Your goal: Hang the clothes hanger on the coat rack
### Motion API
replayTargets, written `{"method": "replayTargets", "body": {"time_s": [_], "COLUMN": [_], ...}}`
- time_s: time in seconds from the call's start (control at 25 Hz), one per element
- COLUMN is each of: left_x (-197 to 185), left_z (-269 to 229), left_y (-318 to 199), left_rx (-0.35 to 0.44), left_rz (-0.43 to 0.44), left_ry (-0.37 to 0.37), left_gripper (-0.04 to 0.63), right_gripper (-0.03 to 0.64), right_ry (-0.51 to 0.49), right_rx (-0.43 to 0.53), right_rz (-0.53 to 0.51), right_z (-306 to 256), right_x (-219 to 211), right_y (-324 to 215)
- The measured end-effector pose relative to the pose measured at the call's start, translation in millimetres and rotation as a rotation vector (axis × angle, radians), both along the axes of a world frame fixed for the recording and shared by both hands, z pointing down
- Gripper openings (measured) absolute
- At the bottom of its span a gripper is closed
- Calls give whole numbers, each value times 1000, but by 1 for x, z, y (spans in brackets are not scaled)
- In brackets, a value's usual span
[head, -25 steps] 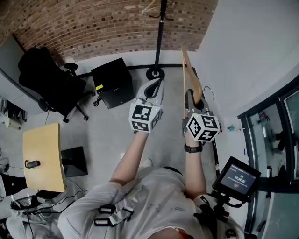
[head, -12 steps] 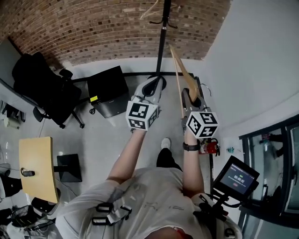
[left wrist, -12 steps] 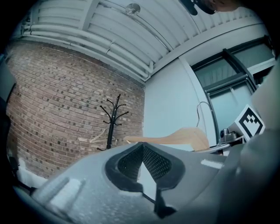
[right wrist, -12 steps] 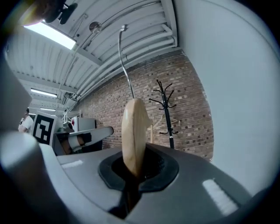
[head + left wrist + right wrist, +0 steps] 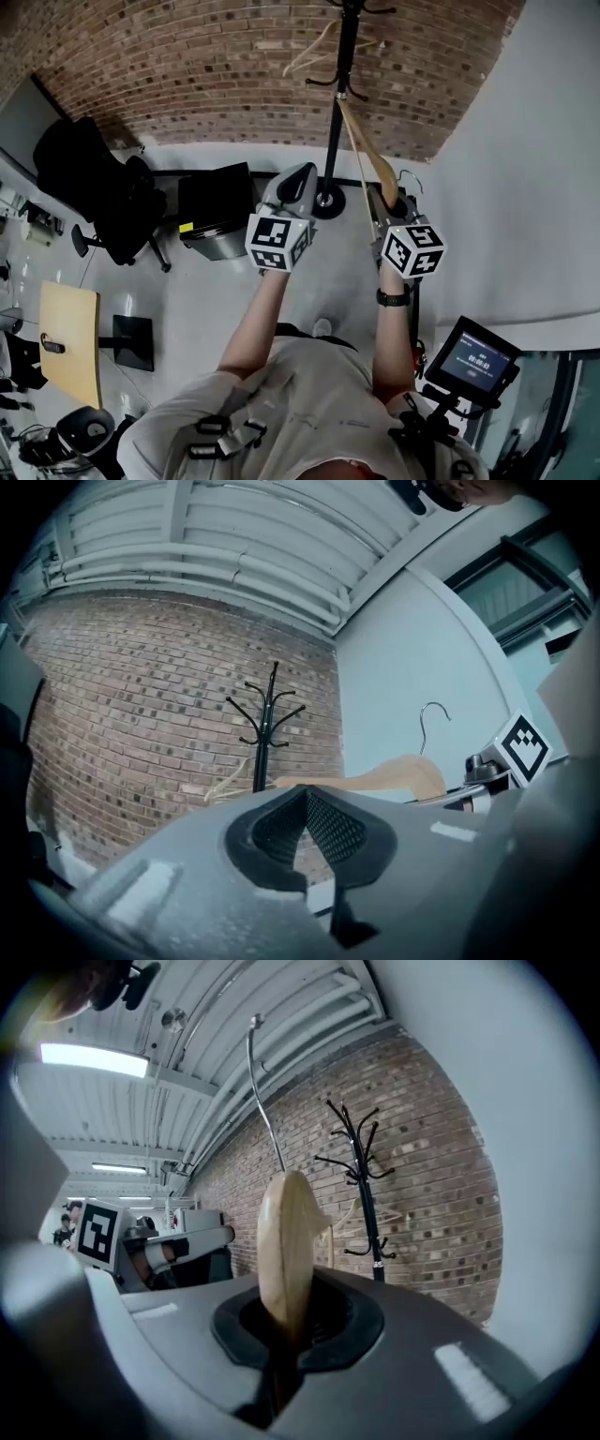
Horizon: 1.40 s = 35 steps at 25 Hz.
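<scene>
A wooden hanger (image 5: 368,157) with a metal hook (image 5: 262,1087) stands edge-on between the jaws of my right gripper (image 5: 393,202), which is shut on the hanger's thick end (image 5: 285,1252). The black coat rack (image 5: 341,103) rises just beyond both grippers against the brick wall; its base (image 5: 328,201) is on the floor. A pale hanger (image 5: 315,49) hangs on the rack. My left gripper (image 5: 300,175) is shut and empty, left of the wooden hanger and level with it. In the left gripper view the rack (image 5: 267,726) is straight ahead and the wooden hanger (image 5: 380,776) lies to the right.
A black cabinet (image 5: 215,210) and a black office chair (image 5: 97,187) stand left of the rack. A small wooden table (image 5: 67,343) is at the near left. A white wall (image 5: 525,187) closes in on the right, with a screen on a stand (image 5: 471,357) beside me.
Both grippers have moved forward toward the coat rack, which now stands much closer, its base just past the left gripper. The right gripper still holds the wooden hanger.
</scene>
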<state>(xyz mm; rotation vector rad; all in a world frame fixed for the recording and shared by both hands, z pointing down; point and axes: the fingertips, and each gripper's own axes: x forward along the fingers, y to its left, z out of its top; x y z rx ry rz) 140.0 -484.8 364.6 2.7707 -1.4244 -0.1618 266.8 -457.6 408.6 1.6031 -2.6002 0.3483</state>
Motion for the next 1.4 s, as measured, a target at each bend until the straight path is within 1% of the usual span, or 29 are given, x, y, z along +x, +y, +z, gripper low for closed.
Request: {"method": "replayTargets", "body": {"time_s": [0.12, 0.2, 0.28, 0.44, 0.52, 0.6, 0.68, 0.76, 0.84, 1.0, 1.12, 1.2, 1.28, 1.4], "left_x": [-7, -8, -7, -8, -13, -18, -21, -19, -15, -12, -9, -10, -11, -12], "left_z": [7, 9, 10, 11, 15, 19, 18, 13, 8, 5, 0, -7, -14, -16], "left_y": [-32, -54, -75, -119, -146, -174, -199, -220, -239, -269, -286, -294, -303, -314], "left_rx": [-15, -21, -15, 3, -5, -25, -30, -19, -7, -11, -7, 20, 45, 46], "left_rz": [-46, -58, -53, -7, -1, 4, 21, 47, 77, 116, 126, 118, 106, 85], "left_ry": [0, -2, -10, -53, -62, -55, -46, -37, -24, -5, 4, 9, 7, 6], "left_gripper": [3, 3, 3, 3, 3, 3, 2, 2, 2, 3, 2, 3, 2, 2], "right_gripper": [0, 0, 0, 2, 2, 2, 2, 2, 2, 2, 2, 2, 2, 2], "right_ry": [-5, -4, 0, 24, 24, 19, 56, 128, 160, 130, 150, 153, 120, 63], "right_rx": [-54, -77, -103, -149, -160, -170, -187, -206, -214, -221, -263, -284, -285, -316], "right_rz": [-102, -158, -207, -283, -305, -331, -370, -408, -444, -534, -641, -718, -764, -810], "right_z": [10, 15, 20, 30, 34, 35, 34, 31, 23, -6, -25, -37, -51, -57], "right_x": [-7, -12, -18, -33, -38, -44, -54, -61, -65, -71, -74, -77, -76, -72], "right_y": [-34, -59, -84, -132, -156, -182, -207, -231, -254, -293, -317, -332, -349, -372]}}
